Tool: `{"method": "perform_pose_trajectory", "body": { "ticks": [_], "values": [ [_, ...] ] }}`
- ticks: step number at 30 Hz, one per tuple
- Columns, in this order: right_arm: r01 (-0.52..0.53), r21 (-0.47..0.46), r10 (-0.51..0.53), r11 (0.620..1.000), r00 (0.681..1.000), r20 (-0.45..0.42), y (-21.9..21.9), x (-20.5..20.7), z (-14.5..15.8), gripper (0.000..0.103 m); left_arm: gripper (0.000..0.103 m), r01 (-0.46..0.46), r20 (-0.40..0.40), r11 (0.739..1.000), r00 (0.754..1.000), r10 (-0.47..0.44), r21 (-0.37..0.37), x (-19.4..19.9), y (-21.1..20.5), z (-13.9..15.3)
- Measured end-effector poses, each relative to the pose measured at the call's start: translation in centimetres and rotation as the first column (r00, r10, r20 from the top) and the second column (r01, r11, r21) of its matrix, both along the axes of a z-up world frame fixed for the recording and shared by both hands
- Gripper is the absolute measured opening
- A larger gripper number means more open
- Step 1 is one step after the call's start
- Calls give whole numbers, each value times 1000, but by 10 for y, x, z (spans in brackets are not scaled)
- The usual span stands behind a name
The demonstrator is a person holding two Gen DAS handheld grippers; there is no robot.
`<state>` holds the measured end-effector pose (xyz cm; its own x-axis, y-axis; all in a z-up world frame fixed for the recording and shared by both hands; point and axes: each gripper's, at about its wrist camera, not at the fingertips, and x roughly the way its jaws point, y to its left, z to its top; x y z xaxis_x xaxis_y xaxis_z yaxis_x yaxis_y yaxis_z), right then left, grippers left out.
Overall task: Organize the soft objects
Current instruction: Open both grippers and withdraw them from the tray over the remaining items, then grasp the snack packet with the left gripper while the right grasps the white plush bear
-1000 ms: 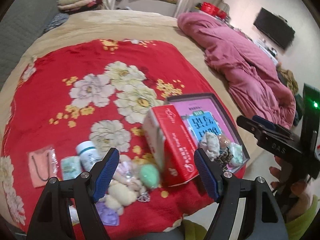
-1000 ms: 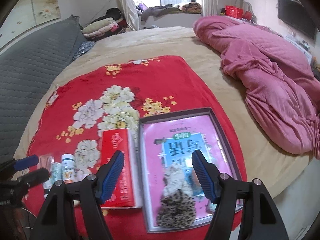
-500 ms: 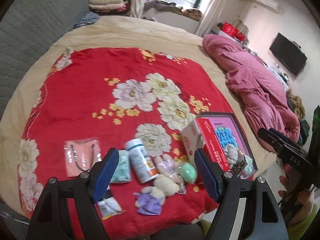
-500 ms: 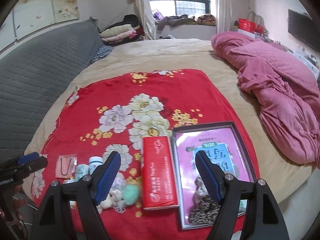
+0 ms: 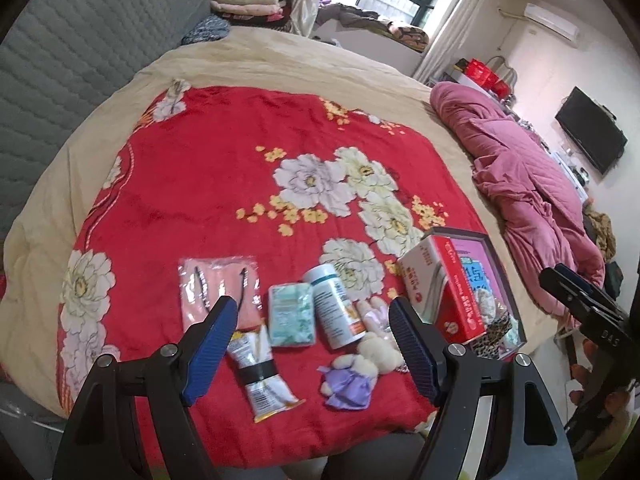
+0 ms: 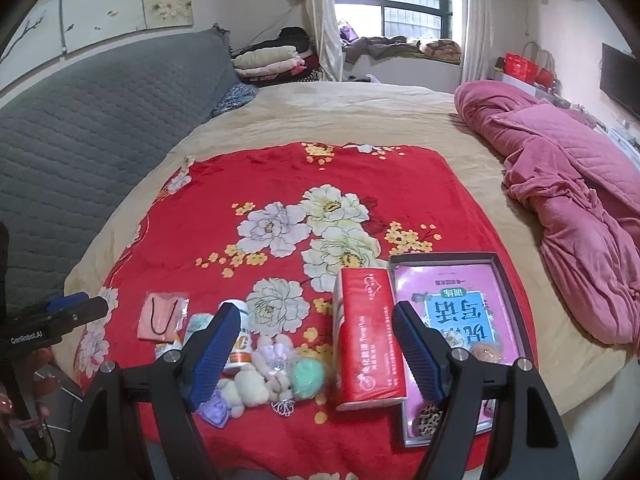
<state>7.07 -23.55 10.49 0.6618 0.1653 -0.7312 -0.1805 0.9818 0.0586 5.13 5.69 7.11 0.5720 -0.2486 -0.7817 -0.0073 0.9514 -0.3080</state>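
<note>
Plush toys (image 6: 248, 388) beside "TwoYou" tissue pack (image 6: 366, 336)

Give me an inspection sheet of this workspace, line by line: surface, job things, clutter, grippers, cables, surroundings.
Surface: red floral blanket spread over a beige bed.
Job's things: cream plush toy, purple plush, pink plush and green ball lie loose near the front edge; leopard-print item sits in the tray.
Clutter: pill bottle, snack packet, wipes pack, pink bagged item, red tissue box.
Grippers: left gripper and right gripper both open, empty, above the blanket.
Cables: nothing seen.
Surroundings: pink quilt, grey headboard, window, wall television.
</note>
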Motion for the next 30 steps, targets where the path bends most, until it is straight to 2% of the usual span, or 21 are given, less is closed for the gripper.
{"method": "perform_pose_trajectory", "body": {
  "ticks": [10,16,19,25,30],
  "values": [
    [-50,-12,49,999,998,-41,26,-10,-15,78,79,-22,-58,1000,998,22,3,-14,19,-22],
    [-63,19,64,998,993,-101,40,-16,-35,78,79,-19,-103,1000,995,21,20,-23,24,-43],
    [-76,50,83,996,985,-152,46,-17,-50,78,79,-16,-124,999,992,19,29,-27,24,-53],
    [-58,54,68,997,972,-225,61,-21,-79,78,79,-7,-180,999,984,13,32,-29,23,-77],
    [-19,78,43,997,949,-311,70,-19,-107,78,79,-19,-218,999,976,26,33,-26,22,-97]
  ]
}}
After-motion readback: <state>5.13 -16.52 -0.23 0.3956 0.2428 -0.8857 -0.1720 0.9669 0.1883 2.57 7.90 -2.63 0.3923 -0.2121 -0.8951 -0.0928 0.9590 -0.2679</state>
